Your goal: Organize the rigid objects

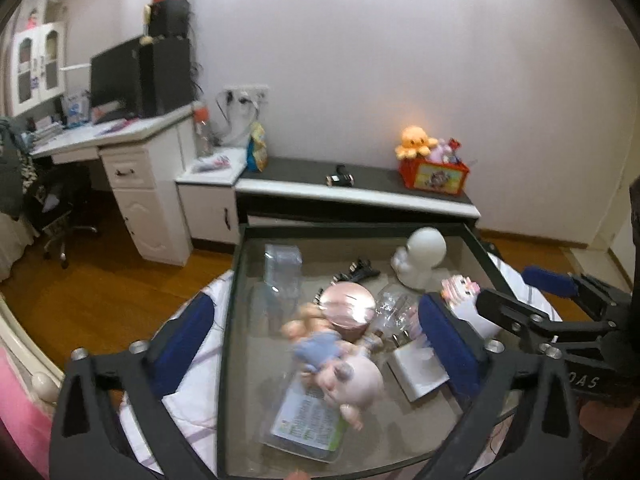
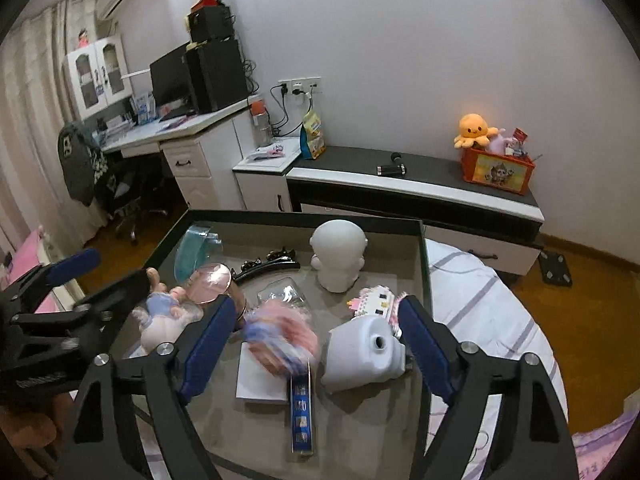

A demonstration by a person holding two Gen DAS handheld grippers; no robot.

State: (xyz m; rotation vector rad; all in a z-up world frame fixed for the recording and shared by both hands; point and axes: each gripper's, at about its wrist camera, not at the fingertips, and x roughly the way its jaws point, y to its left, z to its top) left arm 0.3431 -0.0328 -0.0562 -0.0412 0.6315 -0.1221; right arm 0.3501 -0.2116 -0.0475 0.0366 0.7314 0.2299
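Two blue pads of the left gripper stand wide apart, and nothing is pressed between them. Below them is a tray with dark walls, full of small things. A doll with a big pink head lies in the near part, on top of a flat packet. Just behind it sits a pink round lid. A white figure stands upright at the far right.

From the right wrist, the right gripper is open too and holds nothing. A blurry pink and blue toy is between its pads, not touching them. A white block lies just beside the right pad. The tray sits on a striped cloth.
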